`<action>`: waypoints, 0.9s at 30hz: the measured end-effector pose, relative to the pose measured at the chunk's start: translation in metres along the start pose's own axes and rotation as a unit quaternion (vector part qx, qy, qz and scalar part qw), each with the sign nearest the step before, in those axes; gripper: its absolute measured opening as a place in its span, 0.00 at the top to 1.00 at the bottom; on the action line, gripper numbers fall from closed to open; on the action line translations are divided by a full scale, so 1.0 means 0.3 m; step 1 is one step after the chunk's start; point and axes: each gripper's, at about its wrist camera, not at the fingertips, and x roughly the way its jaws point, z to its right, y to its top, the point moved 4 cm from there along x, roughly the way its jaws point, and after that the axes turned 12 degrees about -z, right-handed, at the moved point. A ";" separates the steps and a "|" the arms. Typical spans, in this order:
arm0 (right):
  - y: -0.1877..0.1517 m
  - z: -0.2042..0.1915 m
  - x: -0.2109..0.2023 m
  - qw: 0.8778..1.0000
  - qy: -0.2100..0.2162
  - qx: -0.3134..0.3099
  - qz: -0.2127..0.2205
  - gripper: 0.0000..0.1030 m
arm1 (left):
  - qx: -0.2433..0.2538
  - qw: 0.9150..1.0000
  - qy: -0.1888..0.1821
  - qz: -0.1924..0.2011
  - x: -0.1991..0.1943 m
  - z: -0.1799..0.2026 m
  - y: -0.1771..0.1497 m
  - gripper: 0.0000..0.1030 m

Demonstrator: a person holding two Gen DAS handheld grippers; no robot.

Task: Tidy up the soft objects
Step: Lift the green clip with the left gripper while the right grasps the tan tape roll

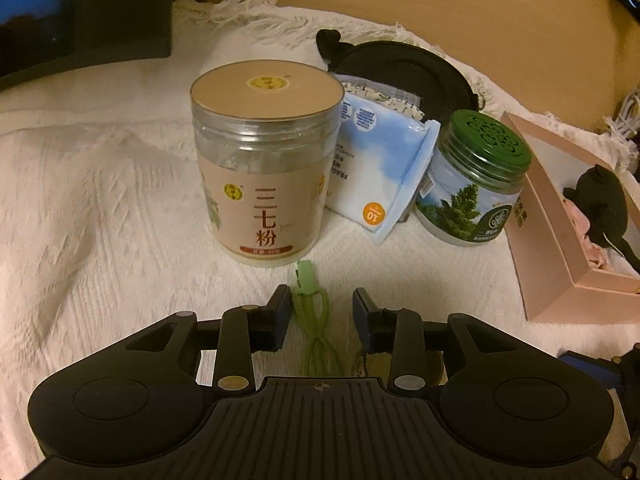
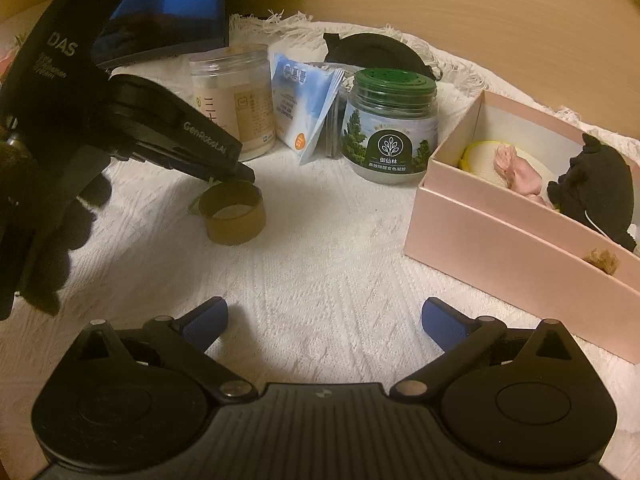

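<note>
Below, left gripper [image 1: 320, 300] parted around green cord [image 1: 316, 332], right gripper [image 2: 324, 320] wide, bare

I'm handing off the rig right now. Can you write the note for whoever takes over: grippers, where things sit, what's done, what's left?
Left gripper: open, low over the white cloth, a green cord lying between its fingers, not gripped. A brown tape roll sits right by its tip.
Right gripper: open wide, empty, hovering over the cloth.
Pink box on the right already holds a black plush, a pink soft item and a round yellow-rimmed pad.
Left: the green cord, probably next into the box. The beige-lidded jar, green-lidded jar and wipes packet are likely not soft items.
</note>
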 end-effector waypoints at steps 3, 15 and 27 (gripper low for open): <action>-0.001 -0.001 0.000 1.000 0.000 0.000 0.000 0.00 | 0.010 1.000 0.009 0.009 -0.005 -0.002 -0.021 0.78; 0.002 -0.005 0.000 1.000 0.005 -0.015 -0.013 0.00 | 0.011 0.999 -0.031 0.021 -0.057 -0.065 -0.113 0.79; 0.182 -0.155 0.058 0.997 0.039 -0.062 -0.027 0.23 | -0.013 0.999 -0.046 0.021 -0.120 -0.163 -0.166 0.79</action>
